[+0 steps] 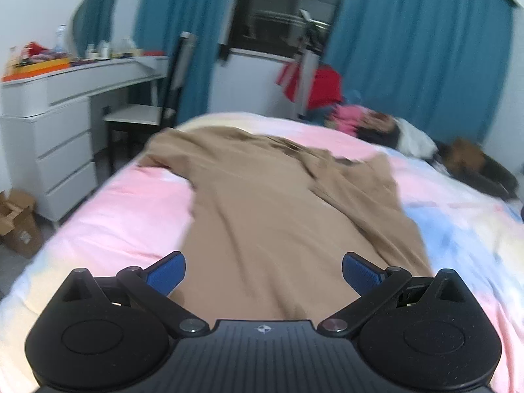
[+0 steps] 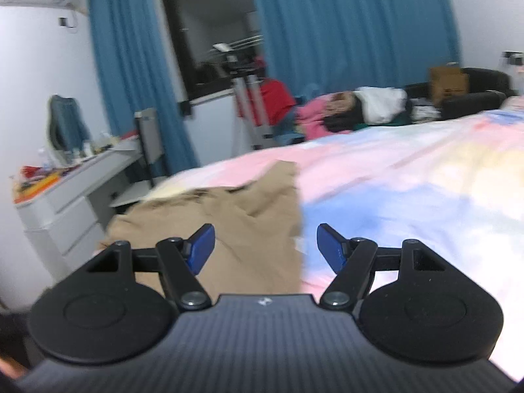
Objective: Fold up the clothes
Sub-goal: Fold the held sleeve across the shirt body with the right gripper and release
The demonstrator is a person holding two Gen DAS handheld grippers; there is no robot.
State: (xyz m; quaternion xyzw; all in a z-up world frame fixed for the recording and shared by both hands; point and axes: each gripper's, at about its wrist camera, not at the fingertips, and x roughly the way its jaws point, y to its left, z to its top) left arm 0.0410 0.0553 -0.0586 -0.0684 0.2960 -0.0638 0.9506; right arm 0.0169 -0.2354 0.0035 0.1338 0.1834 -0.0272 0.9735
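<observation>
Tan garment (image 1: pixel 278 203) lies spread on pastel bed (image 1: pixel 124 203); left gripper (image 1: pixel 263 273) & right gripper (image 2: pixel 265 245) both spread wide, holding nothing.

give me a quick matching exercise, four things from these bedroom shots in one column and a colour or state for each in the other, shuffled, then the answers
Column one:
1. garment spread on the bed
2. curtains
3. left tool
4. dresser beside the bed

Column two:
A. white, with drawers
B. open, holding nothing
C. tan
D. teal blue

Pairs: 1-C, 2-D, 3-B, 4-A
</observation>
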